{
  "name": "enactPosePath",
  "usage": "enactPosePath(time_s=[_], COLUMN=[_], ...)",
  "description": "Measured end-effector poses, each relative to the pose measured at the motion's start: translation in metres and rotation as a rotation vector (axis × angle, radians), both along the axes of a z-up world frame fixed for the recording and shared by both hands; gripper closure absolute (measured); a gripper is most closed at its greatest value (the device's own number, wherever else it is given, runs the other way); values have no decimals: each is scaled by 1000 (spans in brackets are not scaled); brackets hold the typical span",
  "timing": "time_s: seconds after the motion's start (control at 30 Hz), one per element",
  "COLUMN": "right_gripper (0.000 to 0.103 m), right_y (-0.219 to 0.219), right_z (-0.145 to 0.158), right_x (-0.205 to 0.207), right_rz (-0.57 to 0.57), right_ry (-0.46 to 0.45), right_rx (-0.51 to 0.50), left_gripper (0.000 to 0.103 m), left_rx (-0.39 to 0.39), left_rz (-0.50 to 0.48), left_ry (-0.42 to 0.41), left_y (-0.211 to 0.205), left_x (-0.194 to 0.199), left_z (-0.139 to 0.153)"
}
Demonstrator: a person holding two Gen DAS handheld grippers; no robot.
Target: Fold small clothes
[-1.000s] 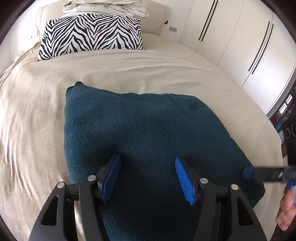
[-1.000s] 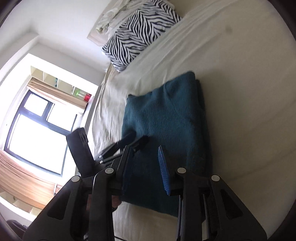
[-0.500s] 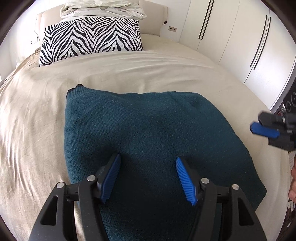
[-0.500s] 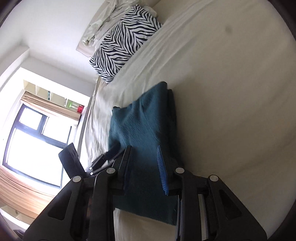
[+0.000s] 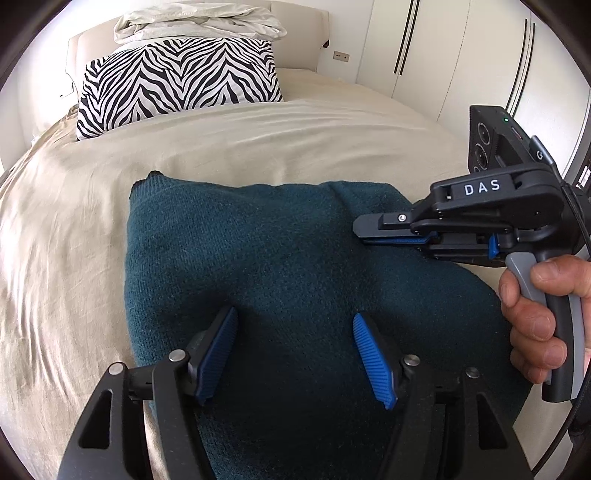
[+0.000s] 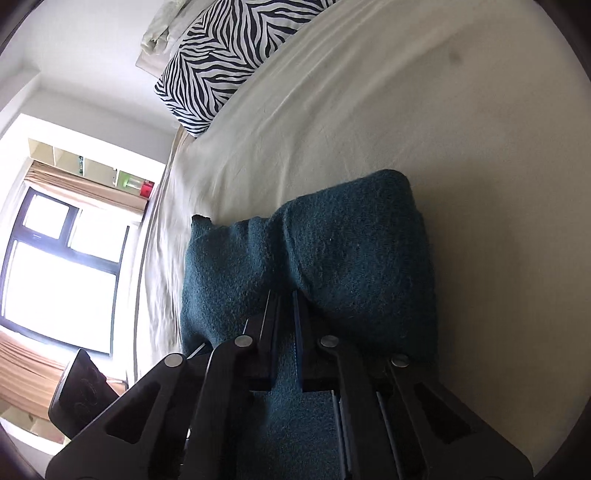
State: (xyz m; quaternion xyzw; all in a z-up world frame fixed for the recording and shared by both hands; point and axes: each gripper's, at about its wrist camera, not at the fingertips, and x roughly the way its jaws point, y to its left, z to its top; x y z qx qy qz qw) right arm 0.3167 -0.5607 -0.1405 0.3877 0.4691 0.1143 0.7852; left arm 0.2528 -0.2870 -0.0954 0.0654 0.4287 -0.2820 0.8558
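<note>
Left gripper hangs low over the near part of a teal knitted sweater, its blue ribbed pads spread wide with nothing between them. Just beyond and to its right, the right gripper reaches in sideways over the sweater's right edge, held by a hand wrapped round its grey trigger and handle. In the right wrist view that gripper has its fingers drawn almost together, with a fold of the teal knit pinched between them and the cloth bunching up into a ridge just ahead of the tips.

The sweater lies folded into a thick, roughly rectangular pad on the beige sheet of a bed, its ribbed corner pointing toward the headboard. Well beyond it, a zebra-striped pillow leans at the head of the bed, with a crumpled pale quilt piled on top. White wardrobe doors with dark vertical handles stand along the far right wall, and the right wrist view shows a bright window on the opposite side.
</note>
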Motion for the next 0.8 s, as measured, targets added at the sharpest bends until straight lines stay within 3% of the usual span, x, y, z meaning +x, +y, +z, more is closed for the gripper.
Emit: enactPosePath(time_s=[0.2,0.33,0.43,0.5,0.57,0.6,0.67,0.7,0.77,0.8], right_gripper=[93,93,93,94,95,95,93,91,77,62], right_y=[0,13,21,14,4,3,7,10,10,7], right_z=[28,49,33,7,-5,-3,12,18,33,40], right_x=[-27,-88,-123,-142,-157,-162,-172,-176,-186,-190], right_rz=[-73,-16,15,-8,-46,-62,-74,-77,-90,-99], right_ry=[-14,-65,-33,-9,-36,-33,-35,-41,-61,-79], right_rx=[-78,-56,-57,-12,73,76,13,-21,-71,-87], left_gripper=[35,37,37,36,35,35,35,35,32,32], left_rx=[-1,10,4,70,153,158,80,36,-5,-30], left_rz=[-11,28,62,33,-5,-5,6,22,84,113], left_ry=[7,-15,-43,-41,-115,-107,-85,-91,-115,-106], left_y=[4,20,37,32,24,25,38,48,67,77], left_x=[1,-16,-39,-48,-60,-62,-65,-68,-71,-69], left_z=[7,28,33,15,9,13,29,37,48,51])
